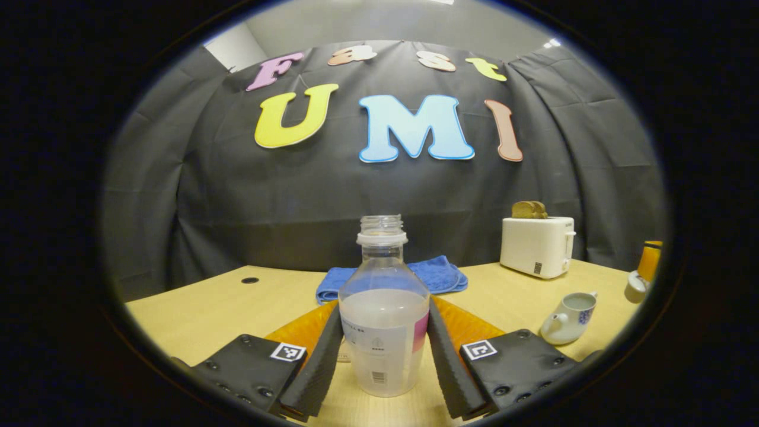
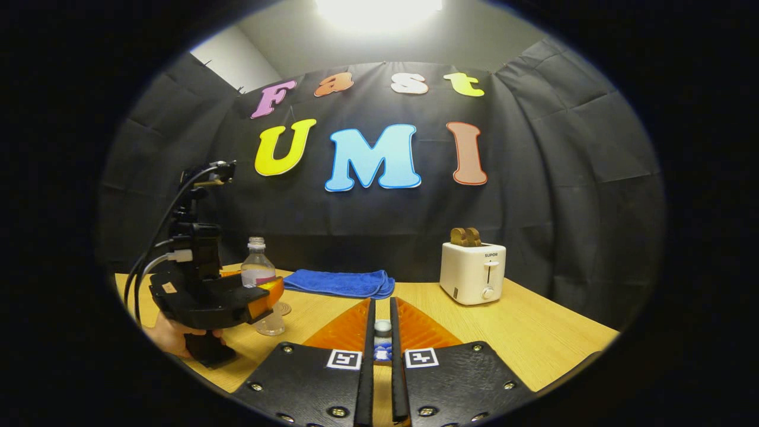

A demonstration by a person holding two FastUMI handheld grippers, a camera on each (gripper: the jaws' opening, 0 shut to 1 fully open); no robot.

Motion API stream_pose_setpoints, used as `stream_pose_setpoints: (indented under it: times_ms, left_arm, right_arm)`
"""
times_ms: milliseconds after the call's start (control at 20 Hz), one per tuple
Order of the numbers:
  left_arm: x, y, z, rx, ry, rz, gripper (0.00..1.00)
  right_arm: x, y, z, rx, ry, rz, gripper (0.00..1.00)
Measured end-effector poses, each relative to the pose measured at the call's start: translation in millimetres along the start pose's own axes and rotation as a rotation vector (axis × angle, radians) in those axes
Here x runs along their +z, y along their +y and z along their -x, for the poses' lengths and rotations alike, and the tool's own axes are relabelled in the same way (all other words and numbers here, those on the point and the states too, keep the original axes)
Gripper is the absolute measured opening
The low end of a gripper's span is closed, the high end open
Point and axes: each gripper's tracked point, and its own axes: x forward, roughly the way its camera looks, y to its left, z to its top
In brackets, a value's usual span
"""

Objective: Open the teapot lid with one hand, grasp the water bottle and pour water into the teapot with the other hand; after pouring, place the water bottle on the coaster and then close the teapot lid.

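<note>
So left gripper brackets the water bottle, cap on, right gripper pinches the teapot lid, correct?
No cap: the left gripper view shows the water bottle with a bare threaded neck. The left gripper does bracket it, and the right gripper pinches the teapot lid.

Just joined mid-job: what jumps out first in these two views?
The clear uncapped plastic water bottle, part full, stands between the left gripper's fingers, which press its sides. The right gripper is pinched on the small white teapot lid; the open white teapot with blue pattern sits on the wooden table.
</note>
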Motion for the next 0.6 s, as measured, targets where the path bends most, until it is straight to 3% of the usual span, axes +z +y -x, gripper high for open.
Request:
stream_pose_setpoints:
  times_ms: [250,600]
  left_arm:
    - [6.4,-15.7,8.2,-0.016,0.001,-0.105,0.85]
    - [34.2,-46.6,24.5,-0.050,-0.071,-0.422,0.86]
  right_arm:
    - [-13.3,6.8,52.0,0.043,0.056,-0.053,0.12]
    - [-25.7,-0.5,102.3,0.020,0.077,-0.079,0.12]
